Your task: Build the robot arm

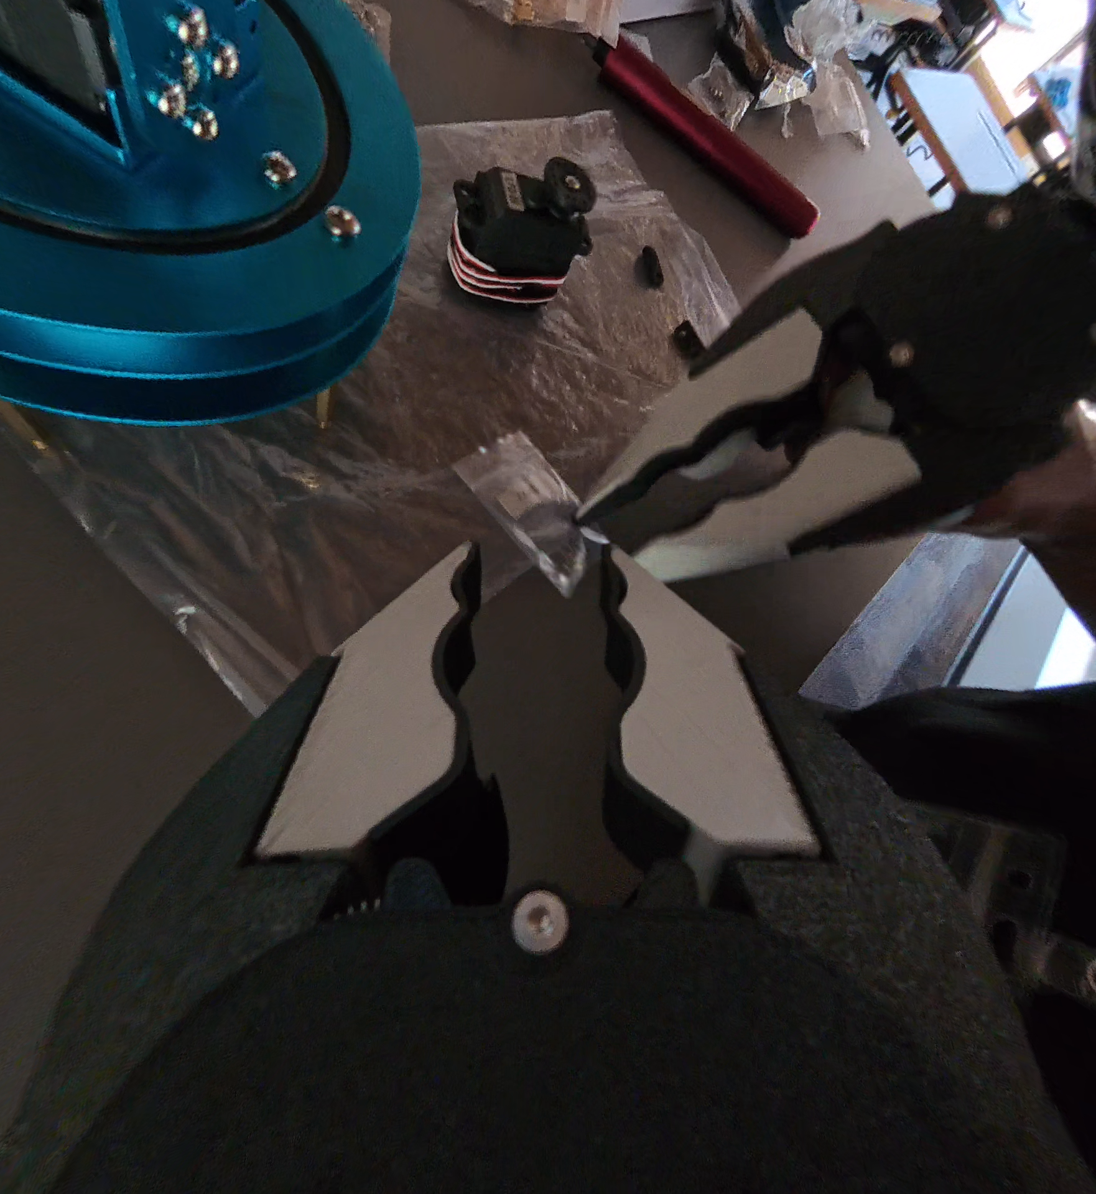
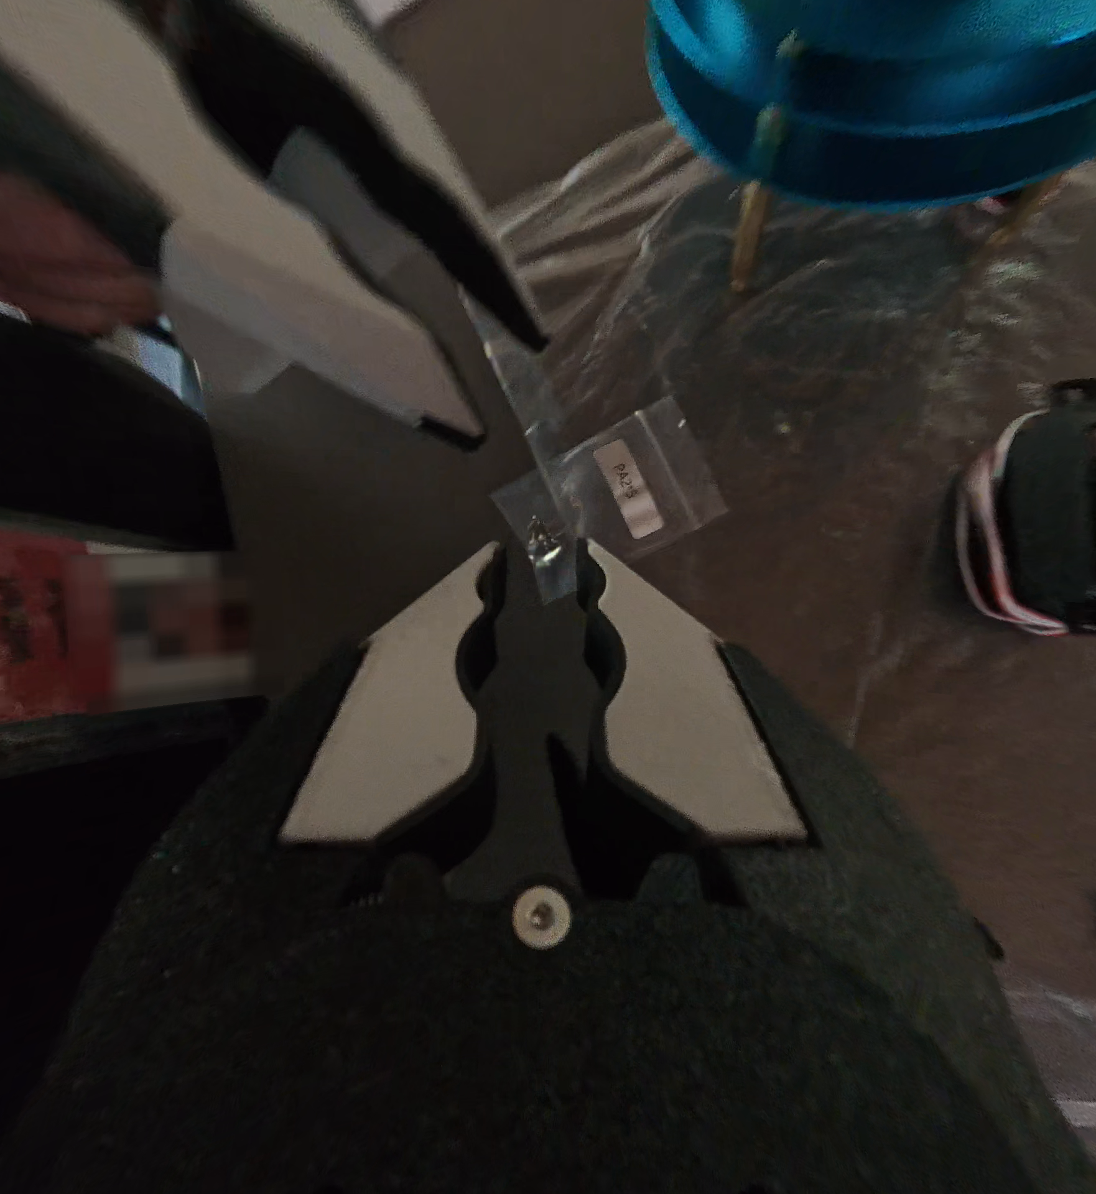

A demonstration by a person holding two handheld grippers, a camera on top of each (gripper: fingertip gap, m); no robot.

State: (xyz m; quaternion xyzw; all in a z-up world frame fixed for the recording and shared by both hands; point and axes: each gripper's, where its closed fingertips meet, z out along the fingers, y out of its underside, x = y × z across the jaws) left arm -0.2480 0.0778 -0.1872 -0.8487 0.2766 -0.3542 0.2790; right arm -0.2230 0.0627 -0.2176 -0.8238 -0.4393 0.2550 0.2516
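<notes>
A small clear zip bag (image 1: 526,510) with a white label and tiny screws inside sits at the edge of a large clear plastic sheet (image 1: 261,491). My left gripper (image 1: 539,549) is open. The bag's near corner lies between its fingertips, close to the right fingertip (image 1: 610,568). My right gripper (image 1: 597,531) comes in from the right with its tips at the bag. In the right wrist view the bag (image 2: 674,452) has its screw end between the open fingertips of my right gripper (image 2: 544,546), against one pad only. My left gripper (image 2: 506,394) is at the upper left, just beyond the bag.
A blue round metal base (image 1: 177,291) on brass standoffs (image 2: 749,239) stands on the sheet at the far left. A black servo (image 1: 519,239) wrapped in red and white wire and small black parts (image 1: 652,265) lie behind the bag. A red cylinder (image 1: 707,136) and more bags lie farther back. Tip to tip, the grippers are about 5 cm apart.
</notes>
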